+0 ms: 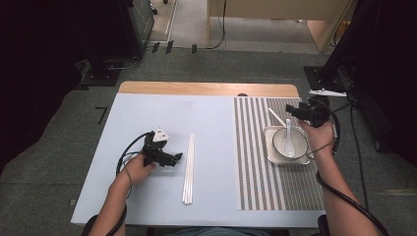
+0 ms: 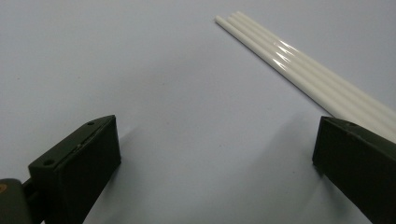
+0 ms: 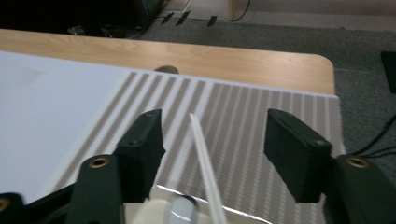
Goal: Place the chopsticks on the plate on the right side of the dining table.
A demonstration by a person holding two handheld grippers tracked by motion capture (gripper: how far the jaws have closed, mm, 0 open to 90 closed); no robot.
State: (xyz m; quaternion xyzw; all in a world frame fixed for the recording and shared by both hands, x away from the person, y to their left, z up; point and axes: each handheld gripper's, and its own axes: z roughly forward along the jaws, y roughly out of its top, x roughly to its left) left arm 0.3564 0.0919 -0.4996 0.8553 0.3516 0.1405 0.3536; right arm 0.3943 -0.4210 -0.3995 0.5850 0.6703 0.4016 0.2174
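The left gripper (image 1: 173,158) sits low over the pale blue cloth (image 1: 147,118) on the left half of the table (image 1: 206,89), jaws spread wide and holding nothing. In the left gripper view, bare cloth lies between the jaws, and the white chopsticks (image 2: 303,70) run past the right-hand jaw, apart from it. From above, the chopsticks (image 1: 189,169) lie side by side in a tight bundle near the middle of the table, pointing from the near edge toward the far edge, just beside the left gripper. The right gripper (image 1: 291,110) is held over the striped mat (image 1: 251,162) on the right half of the table, toward the far right corner, jaws released and empty. In the right gripper view a single white stick (image 3: 203,158) lies between the open jaws without touching either. Below that gripper, a square tray (image 1: 269,152) carries a bowl (image 1: 280,147) with a white spoon (image 1: 288,142) resting in it.
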